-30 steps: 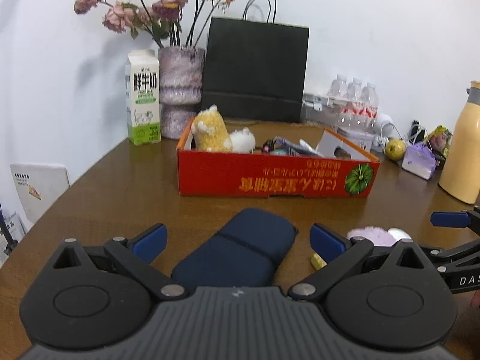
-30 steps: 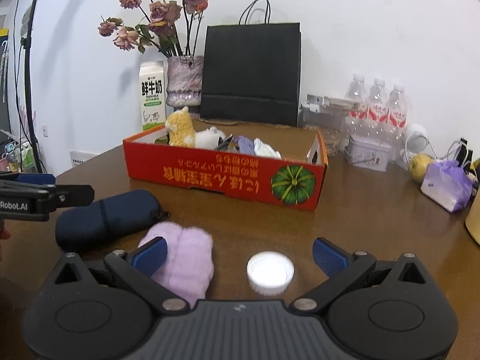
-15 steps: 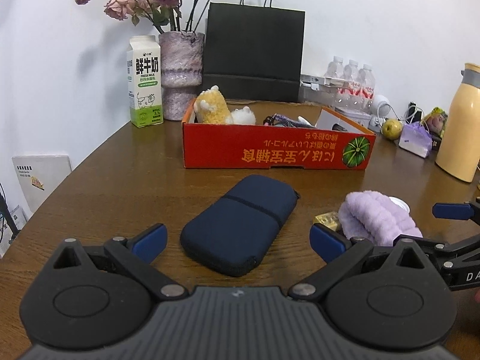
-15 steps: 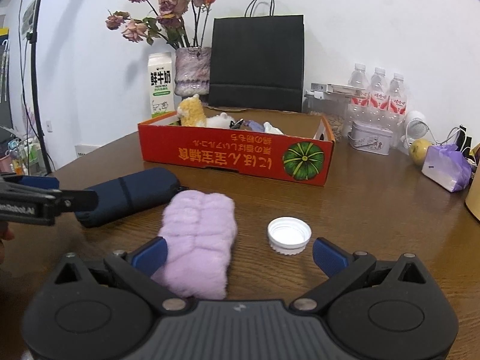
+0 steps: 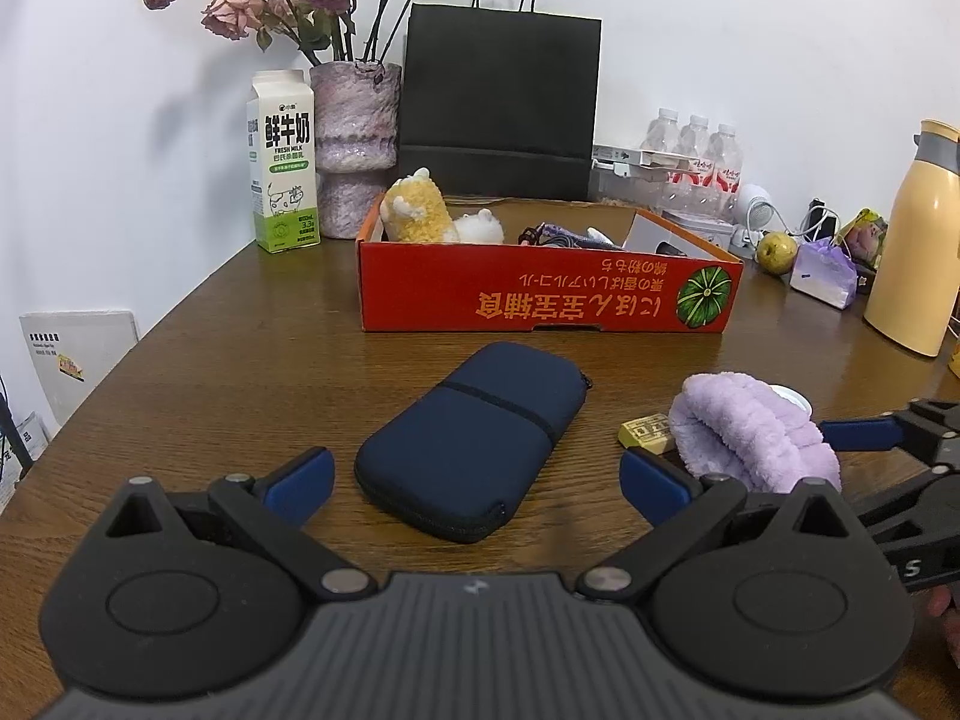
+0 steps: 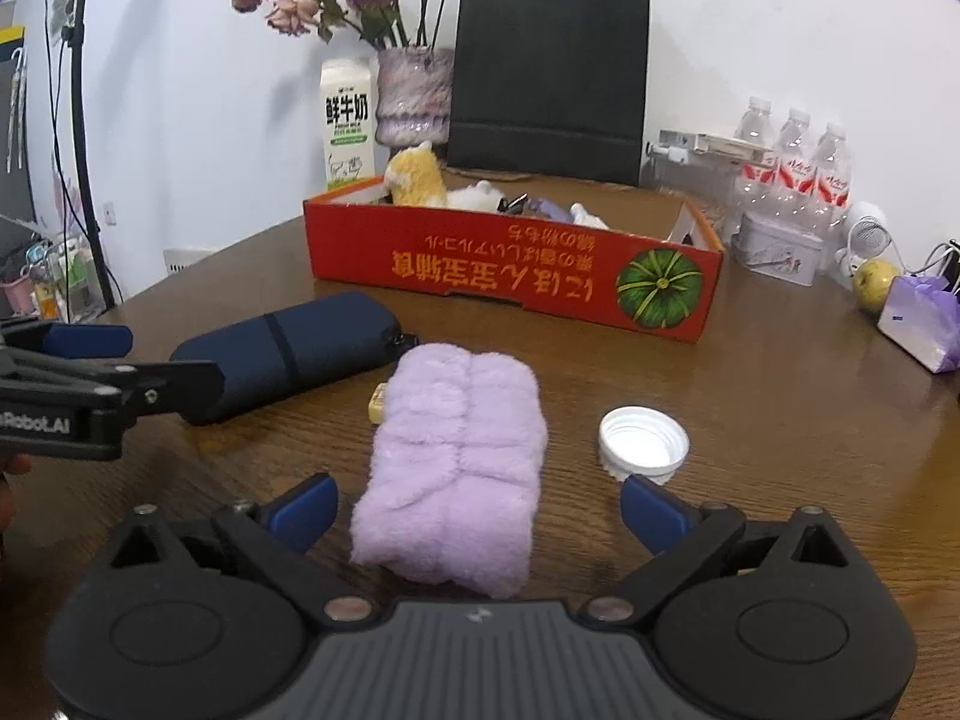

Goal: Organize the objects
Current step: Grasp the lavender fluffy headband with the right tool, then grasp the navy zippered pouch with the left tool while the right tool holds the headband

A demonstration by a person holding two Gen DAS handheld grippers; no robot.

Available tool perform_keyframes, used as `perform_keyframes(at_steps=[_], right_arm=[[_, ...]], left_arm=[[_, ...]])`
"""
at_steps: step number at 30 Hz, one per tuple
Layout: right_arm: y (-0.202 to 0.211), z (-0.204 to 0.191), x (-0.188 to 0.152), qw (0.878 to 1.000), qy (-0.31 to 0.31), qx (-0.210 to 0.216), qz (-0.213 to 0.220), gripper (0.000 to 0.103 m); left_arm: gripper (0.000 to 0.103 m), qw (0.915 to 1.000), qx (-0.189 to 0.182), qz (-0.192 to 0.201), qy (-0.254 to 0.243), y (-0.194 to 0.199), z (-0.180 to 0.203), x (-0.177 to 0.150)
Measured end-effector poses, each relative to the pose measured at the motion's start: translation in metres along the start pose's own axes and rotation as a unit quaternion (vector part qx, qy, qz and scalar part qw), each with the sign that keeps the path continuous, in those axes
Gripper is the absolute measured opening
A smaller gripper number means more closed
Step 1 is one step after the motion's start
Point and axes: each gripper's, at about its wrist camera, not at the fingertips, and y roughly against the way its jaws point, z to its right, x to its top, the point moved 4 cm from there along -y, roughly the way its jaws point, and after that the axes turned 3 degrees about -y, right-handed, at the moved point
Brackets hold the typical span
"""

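Two grippers' fingers spread empty over brown wooden table (image 5: 252,360), right's just narrowing, white wall (image 5: 750,30) behind

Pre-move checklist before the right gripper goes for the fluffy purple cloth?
1. Right gripper jaws wide, just closing slightly, pads clear of the fluffy purple cloth: ok.
2. Cloth centred between the fingers: ok.
3. White plastic bottle cap lying apart from the cloth, near the right-hand finger: ok, watch it.
4. Small yellow packet touching the cloth's far-left edge; may drag: not ok.
5. Left gripper open, holding nothing, over the navy zip pouch: ok.
6. Free room in the red cardboard box: cannot tell.
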Motion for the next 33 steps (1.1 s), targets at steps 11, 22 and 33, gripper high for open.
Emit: perform_keyframes(at_steps=[11, 22, 33], right_arm=[[-0.007, 0.002, 0.0, 1.0, -0.013, 0.011, -0.013, 0.047], [0.007, 0.011, -0.001, 0.999, -0.029, 0.011, 0.014, 0.04], [0.018, 0.023, -0.003, 0.999, -0.039, 0.008, 0.033, 0.039]], left_arm=[[0.103, 0.9999, 0.0, -0.01, 0.007, -0.003, -0.002, -0.001], [0.103, 0.9993, -0.003, -0.024, 0.027, -0.009, -0.009, -0.002], [0.103, 0.9979, -0.01, -0.055, -0.032, -0.028, -0.008, 0.009]])
